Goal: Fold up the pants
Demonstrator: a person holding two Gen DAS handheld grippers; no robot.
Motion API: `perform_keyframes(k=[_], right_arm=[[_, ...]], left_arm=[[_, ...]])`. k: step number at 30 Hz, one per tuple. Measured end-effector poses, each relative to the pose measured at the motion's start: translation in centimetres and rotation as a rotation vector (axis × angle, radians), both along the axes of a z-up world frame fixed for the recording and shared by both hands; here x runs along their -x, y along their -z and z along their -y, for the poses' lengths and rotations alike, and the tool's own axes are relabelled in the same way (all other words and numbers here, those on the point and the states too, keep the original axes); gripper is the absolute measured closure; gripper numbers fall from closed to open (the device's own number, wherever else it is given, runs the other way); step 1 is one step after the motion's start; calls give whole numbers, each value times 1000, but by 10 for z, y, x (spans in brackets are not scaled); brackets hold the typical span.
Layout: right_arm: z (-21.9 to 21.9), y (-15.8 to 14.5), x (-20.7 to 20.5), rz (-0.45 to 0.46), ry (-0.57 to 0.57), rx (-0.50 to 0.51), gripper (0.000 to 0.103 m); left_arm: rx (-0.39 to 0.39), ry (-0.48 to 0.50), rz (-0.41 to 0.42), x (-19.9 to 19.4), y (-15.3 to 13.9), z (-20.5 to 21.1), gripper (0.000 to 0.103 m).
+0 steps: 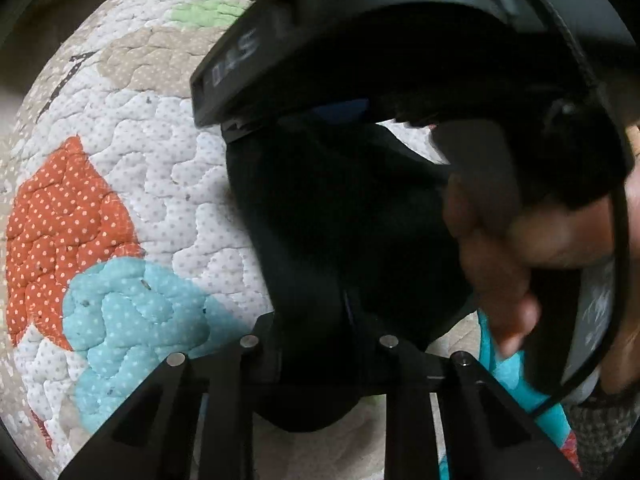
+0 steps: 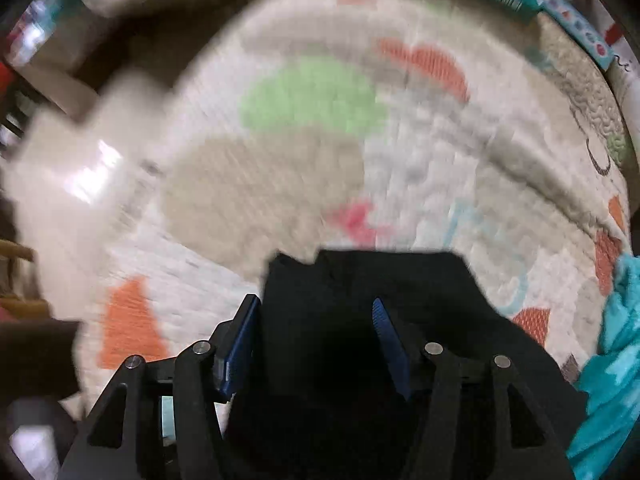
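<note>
The black pants lie bunched on a quilted mat. In the left wrist view the cloth covers my left gripper between its fingers, so the jaws are hidden. The right gripper's black body and the hand holding it hover over the pants. In the blurred right wrist view the black pants fill the gap of my right gripper. Its blue pads stand apart, with cloth bulging between them.
The mat has orange, light blue and green patches. A turquoise cloth lies at the right edge. Pale floor and furniture lie beyond the mat's left side.
</note>
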State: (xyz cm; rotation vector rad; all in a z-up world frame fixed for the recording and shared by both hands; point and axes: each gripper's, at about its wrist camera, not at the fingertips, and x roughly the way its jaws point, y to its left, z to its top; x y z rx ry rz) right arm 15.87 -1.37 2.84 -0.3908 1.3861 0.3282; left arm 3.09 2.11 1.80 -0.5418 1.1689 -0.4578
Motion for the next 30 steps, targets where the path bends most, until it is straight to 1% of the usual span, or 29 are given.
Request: perform_keyframes(k=[1,2,4,8,12,14,16,18,19,21,22,23,24,26,28,29,30], right_arm=[[-1,2,2,8,2,-10,61],[-2,-2,4,11,3,-31,79],[0,-7,6,18,16,-55,87],[4,-17,7,43,54,-106,90],[-8,-33,3,61,55,-180,90],[-26,-41,1,67,34,-208,90],[-43,-43,-1,67,18,-231,90],[-67,-42,-1,71,-7,-253,90],[-75,-39,-3,73,-8,-263,87],[-88,-30,-8,65,7,-290,74],[-91,-27,-10,55,8,-306,65],[-89,-28,-11,48,11,-337,60],[-83,-32,-13,54,19,-361,59],[-60,-50,-15,89,55,-420,53],[-20,-73,-13,158,130,-458,53],[6,-87,-9,202,163,-453,53],[22,-93,-5,229,175,-441,53]], left_arm=[[3,-4,-4,0,0,0,82],[7,-10,-9,-2,0,2,84],[22,-19,-22,-3,1,-2,87],[36,-51,-23,-3,-1,-17,90],[53,-135,-34,-3,-1,-51,90],[65,-205,-52,-4,2,-77,90],[74,-264,-73,-4,5,-98,90],[76,-316,-99,-2,9,-115,87],[75,-338,-113,0,11,-122,84],[99,-358,-132,4,14,-129,83],[104,-362,-133,6,14,-129,82],[99,-365,-129,8,11,-130,81],[93,-367,-120,12,8,-133,81],[81,-382,-90,15,-1,-140,73],[70,-408,-45,17,-13,-143,66],[58,-417,-26,18,-17,-143,63],[46,-423,-13,16,-19,-142,61]])
